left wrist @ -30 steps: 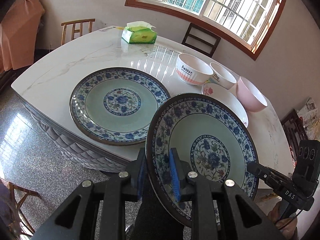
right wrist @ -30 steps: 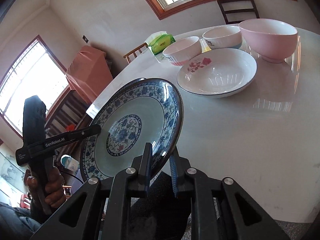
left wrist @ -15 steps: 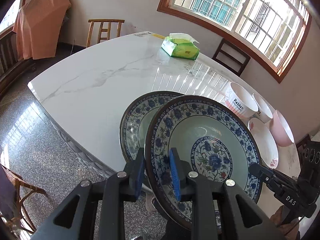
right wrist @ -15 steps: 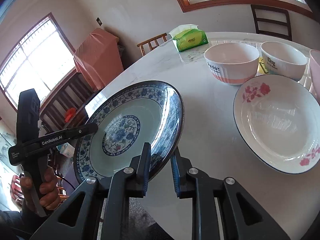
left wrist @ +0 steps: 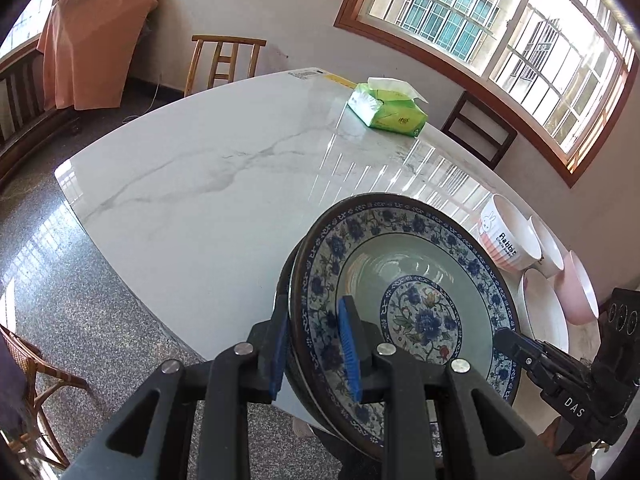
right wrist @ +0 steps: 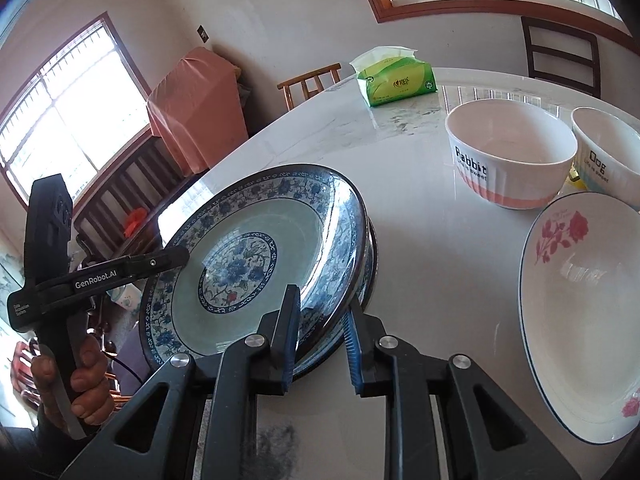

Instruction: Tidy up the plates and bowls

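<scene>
Plate (left wrist: 404,304) | both tools clamped on rim | second plate (right wrist: 370,268) mostly hidden beneath

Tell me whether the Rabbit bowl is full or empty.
Empty: the Rabbit bowl stands upright on the table, its bare white inside showing in the right wrist view.

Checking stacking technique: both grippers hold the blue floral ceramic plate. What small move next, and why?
Probably lower the blue floral ceramic plate flat: it hangs tilted over the matching plate beneath, gripped by left gripper and right gripper.
</scene>
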Demonstrator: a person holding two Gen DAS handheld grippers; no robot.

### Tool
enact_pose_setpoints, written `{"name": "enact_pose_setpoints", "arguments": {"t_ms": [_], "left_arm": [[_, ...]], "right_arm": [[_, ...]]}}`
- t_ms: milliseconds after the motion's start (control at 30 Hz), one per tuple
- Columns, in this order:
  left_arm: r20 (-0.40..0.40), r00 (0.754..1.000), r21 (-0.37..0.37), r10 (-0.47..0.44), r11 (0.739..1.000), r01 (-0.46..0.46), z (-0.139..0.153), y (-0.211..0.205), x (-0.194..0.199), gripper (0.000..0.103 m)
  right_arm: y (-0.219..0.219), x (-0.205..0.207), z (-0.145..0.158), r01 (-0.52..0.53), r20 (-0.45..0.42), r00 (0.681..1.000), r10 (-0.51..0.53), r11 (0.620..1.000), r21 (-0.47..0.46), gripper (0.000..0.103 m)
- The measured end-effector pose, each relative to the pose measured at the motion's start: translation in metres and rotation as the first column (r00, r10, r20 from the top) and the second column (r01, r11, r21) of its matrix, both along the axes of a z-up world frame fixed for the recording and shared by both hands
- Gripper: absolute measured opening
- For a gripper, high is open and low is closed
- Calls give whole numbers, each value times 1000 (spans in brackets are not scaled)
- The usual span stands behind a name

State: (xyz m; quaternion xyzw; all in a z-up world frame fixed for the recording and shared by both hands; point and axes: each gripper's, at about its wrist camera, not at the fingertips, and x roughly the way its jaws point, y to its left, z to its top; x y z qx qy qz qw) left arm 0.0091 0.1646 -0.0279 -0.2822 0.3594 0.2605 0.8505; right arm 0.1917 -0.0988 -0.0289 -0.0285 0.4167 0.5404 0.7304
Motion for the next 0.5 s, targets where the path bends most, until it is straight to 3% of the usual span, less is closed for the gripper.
{"name": "enact_pose_setpoints", "arguments": {"t_ms": [500], "left_arm": [[-15,1000,-17,22,1000,-22,-14,8,-1,23]], "right_arm": [[12,-7,-3,-12,45,999,13,1000,-28,22]]}}
